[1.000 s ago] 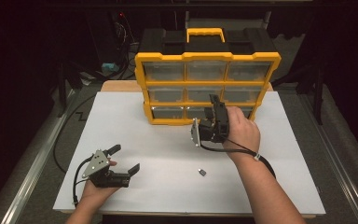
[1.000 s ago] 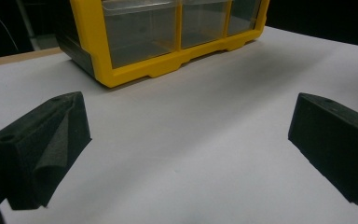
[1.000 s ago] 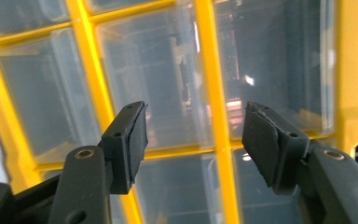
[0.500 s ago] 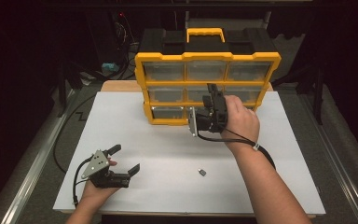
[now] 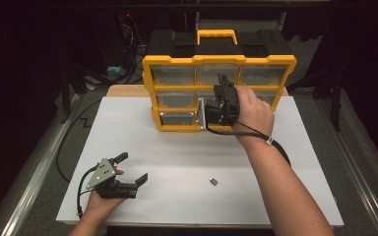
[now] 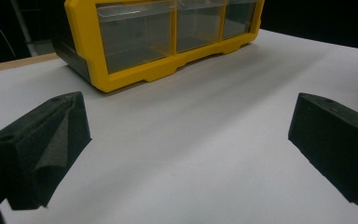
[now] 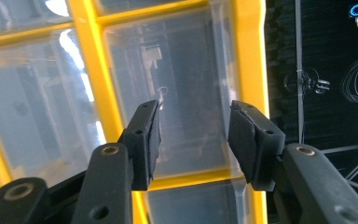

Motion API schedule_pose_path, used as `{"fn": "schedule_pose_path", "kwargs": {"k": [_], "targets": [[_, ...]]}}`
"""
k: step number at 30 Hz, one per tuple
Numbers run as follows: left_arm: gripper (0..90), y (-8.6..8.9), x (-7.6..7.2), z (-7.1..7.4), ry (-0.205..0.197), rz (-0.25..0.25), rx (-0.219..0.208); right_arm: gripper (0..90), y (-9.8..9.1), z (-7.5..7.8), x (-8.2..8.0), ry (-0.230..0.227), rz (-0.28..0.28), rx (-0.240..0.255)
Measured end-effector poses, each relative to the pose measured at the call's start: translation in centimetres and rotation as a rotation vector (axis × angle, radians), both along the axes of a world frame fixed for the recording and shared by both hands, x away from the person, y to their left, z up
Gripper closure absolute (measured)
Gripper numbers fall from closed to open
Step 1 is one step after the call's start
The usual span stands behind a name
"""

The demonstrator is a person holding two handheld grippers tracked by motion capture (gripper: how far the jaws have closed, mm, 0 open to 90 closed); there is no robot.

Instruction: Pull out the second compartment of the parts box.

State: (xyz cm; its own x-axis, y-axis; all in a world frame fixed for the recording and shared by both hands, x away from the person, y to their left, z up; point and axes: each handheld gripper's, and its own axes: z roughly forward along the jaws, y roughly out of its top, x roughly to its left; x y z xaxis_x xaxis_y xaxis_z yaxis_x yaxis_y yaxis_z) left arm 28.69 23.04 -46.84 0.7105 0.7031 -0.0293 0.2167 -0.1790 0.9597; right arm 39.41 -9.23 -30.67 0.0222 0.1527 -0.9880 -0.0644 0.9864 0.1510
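drawer organiser (image 5: 216, 78), a yellow and black cabinet with clear drawers, is seen at the upper centre of the high view, at the far edge of the white table top (image 5: 177, 147). the right gripper (image 5: 221, 101) is held against its front, at the middle row; in the right gripper view (image 7: 193, 140) the jaws are half spread in front of a clear drawer (image 7: 182, 84), and nothing is seen between the pads. they have just been closing. a slip is judged likely if the pads close on the smooth drawer face rather than on a lip; a skewed pull could jam the drawer or drag the whole cabinet forward. the left gripper (image 5: 130, 169) is rested at the lower left of the high view, jaws wide apart, nothing held. a small dark part (image 5: 213, 181) lies loose at the lower centre, well apart from both, and could be swept off by a forearm. compared with the earlier frame, the right gripper has been raised from the bottom row towards the middle row; the left one is unchanged.
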Motion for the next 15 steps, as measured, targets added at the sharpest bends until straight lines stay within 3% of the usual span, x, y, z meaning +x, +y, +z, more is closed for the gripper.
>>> {"fn": "schedule_pose_path", "kwargs": {"k": [15], "targets": [[0.3,0.0,0.0,0.0,0.001,-0.002,-0.002,69.6,0.2,1.6,2.0,-0.029,-0.030,-0.041]]}}
